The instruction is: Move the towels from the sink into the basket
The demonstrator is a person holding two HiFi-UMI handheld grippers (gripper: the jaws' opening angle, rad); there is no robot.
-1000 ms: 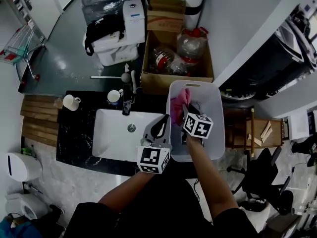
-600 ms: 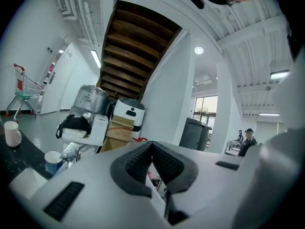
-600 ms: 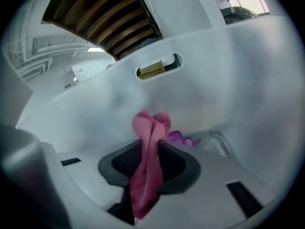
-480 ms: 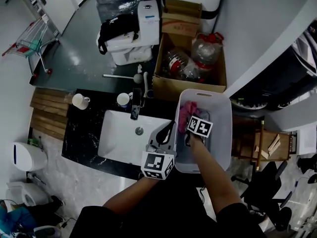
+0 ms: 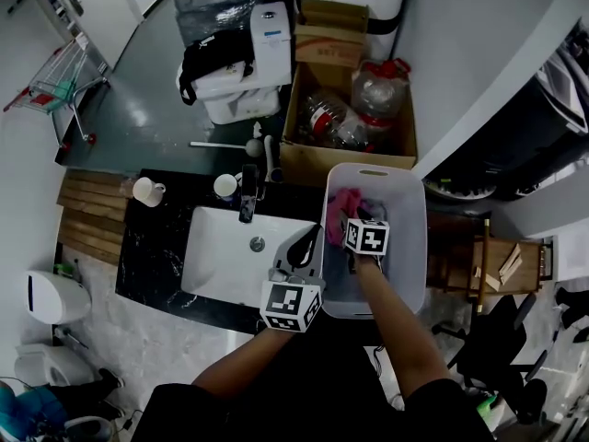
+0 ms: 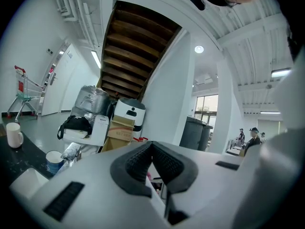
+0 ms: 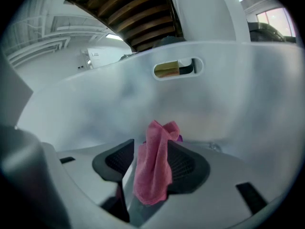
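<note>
A white basket stands right of the white sink. My right gripper reaches down inside the basket, its marker cube on top. Its jaws have just been opening. A pink towel hangs loosely between them, with a gap showing at the left pad, so my right gripper is open. The pink towel bunches against the basket's far left wall. My left gripper hovers over the sink's right edge. In the left gripper view its fingertips meet with nothing between them. No towel shows in the sink.
A black faucet and two mugs sit on the dark counter behind the sink. A cardboard box with plastic bottles stands beyond the basket. A wooden stool is to the right.
My right gripper has sunk deeper into the basket with the pink towel, and its jaws have spread apart. The left gripper has stayed over the sink's right edge.
</note>
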